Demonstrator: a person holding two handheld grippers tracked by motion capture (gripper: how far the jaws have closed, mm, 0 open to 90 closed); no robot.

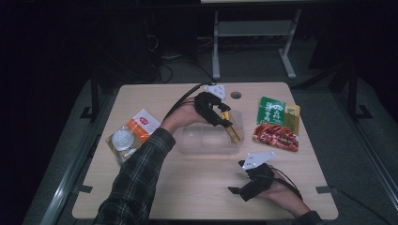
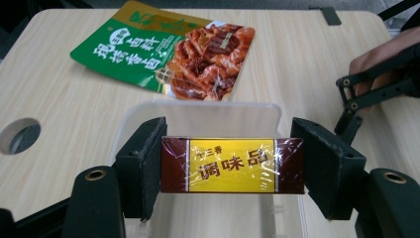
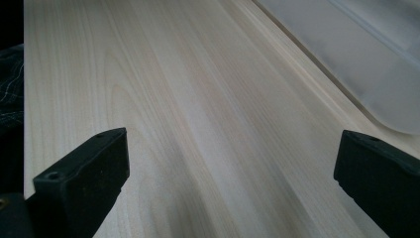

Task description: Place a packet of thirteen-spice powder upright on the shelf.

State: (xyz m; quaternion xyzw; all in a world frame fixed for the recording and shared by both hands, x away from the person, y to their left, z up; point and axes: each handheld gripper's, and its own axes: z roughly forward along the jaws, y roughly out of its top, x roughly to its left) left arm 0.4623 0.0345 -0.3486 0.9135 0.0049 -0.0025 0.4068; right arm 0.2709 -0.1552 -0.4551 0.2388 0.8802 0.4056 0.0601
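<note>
High view: left gripper point(image 1: 224, 119) holds yellow-and-brown box point(image 1: 232, 129) over clear plastic container point(image 1: 206, 140) at table point(image 1: 187, 187) centre; right gripper point(image 1: 239, 191) near front edge; left gripper view: jaws clamp box point(image 2: 232, 165) by ends; right gripper view: jaws spread wide, nothing between, above bare table point(image 3: 198, 124).

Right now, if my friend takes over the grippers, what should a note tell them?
Left gripper: shut on the yellow and brown box, held over the clear plastic tub.
Right gripper: open, holding nothing, low over the table near the front edge.
Green spice packet: lies right of the tub. Orange packet: lies left of it.
Done: box picked up.
Left, probably: lower the box into the tub, then the packets.
</note>
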